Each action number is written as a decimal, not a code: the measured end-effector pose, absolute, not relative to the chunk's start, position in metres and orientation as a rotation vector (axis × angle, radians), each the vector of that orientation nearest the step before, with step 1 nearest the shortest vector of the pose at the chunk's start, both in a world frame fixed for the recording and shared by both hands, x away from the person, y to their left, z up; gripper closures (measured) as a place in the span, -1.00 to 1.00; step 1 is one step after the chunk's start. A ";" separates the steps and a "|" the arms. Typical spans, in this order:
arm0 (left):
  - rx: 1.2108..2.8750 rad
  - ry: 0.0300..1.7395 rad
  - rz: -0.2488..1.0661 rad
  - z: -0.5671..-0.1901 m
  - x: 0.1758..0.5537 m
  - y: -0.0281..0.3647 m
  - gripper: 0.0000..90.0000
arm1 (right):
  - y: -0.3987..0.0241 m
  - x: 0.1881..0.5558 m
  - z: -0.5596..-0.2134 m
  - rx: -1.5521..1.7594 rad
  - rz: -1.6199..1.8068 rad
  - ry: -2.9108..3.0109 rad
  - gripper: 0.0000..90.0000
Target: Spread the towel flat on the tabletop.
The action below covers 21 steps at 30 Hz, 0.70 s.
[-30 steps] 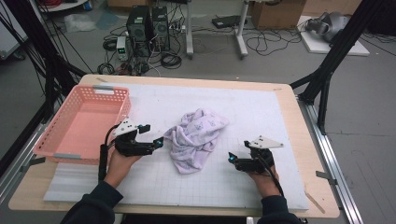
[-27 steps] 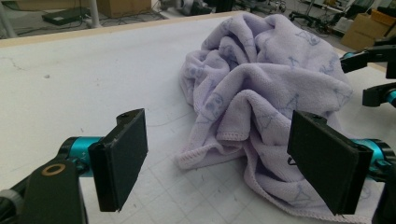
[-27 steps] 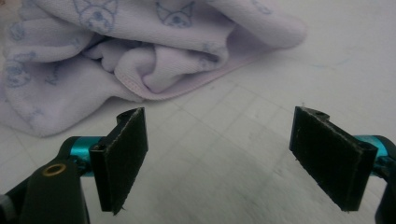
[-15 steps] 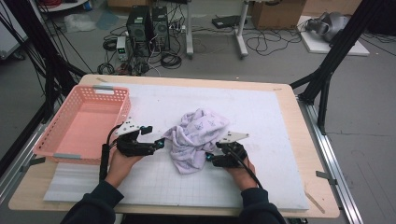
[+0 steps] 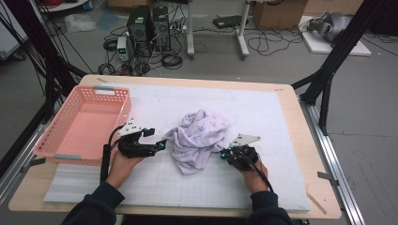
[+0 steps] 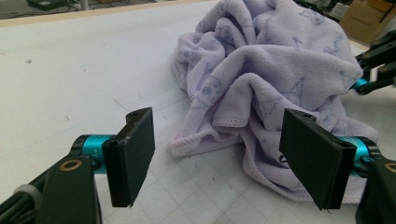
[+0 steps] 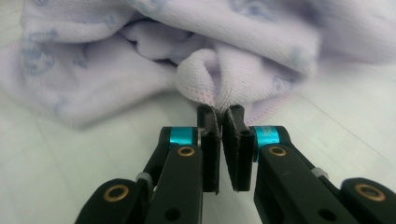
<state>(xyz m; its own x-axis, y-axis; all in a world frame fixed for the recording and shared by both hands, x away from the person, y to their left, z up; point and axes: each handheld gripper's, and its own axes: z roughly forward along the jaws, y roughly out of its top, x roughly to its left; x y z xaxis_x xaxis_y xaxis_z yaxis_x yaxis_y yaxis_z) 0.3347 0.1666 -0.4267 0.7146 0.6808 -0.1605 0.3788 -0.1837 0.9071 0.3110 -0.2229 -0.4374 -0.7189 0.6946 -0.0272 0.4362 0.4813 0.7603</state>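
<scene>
One towel, pale lilac with a faint print, lay crumpled in a heap near the middle of the white mat on the desk, and two claws flanked it. The left claw rested on the mat just beside the towel's left edge, its jaws wide apart with nothing pressed between them; in the left gripper view its two black pads framed the near hem of the towel, which lay just beyond them, not pinched. Those jaws had just been closing a little, though they remained open. The right claw sat at the towel's right edge, and in the right gripper view its jaws had just snapped together on a small fold of the hem (the stitched edge bunched up right above the two pads), so it was gripping the towel. One pink basket stood at the left of the desk, well apart from the towel and with nothing visible in it. Two hands held the claws, one each: the left hand and the right hand, both in dark sleeves, entering from the near edge.
</scene>
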 end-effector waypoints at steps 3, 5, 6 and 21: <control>1.808 0.830 0.338 -0.426 0.334 0.166 -0.40 | -0.247 0.304 -0.434 0.990 1.071 2.350 0.90; 1.811 0.829 0.337 -0.426 0.334 0.164 -0.40 | -0.265 0.300 -0.431 1.032 1.073 2.310 0.90; 1.811 0.828 0.338 -0.427 0.334 0.164 -0.40 | -0.265 0.300 -0.431 1.032 1.073 2.310 0.90; 1.831 0.794 0.302 -0.429 0.332 0.150 -0.39 | -0.327 0.285 -0.423 1.248 1.004 1.992 0.39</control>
<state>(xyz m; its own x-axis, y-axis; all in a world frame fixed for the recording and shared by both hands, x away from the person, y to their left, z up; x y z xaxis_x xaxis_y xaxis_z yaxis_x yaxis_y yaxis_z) 0.3320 0.1501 -0.4287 0.7464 0.6460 -0.1601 0.3765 -0.2115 0.9019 0.2849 -0.3275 -0.4234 -0.3964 0.9146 -0.0795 0.4804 0.2804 0.8310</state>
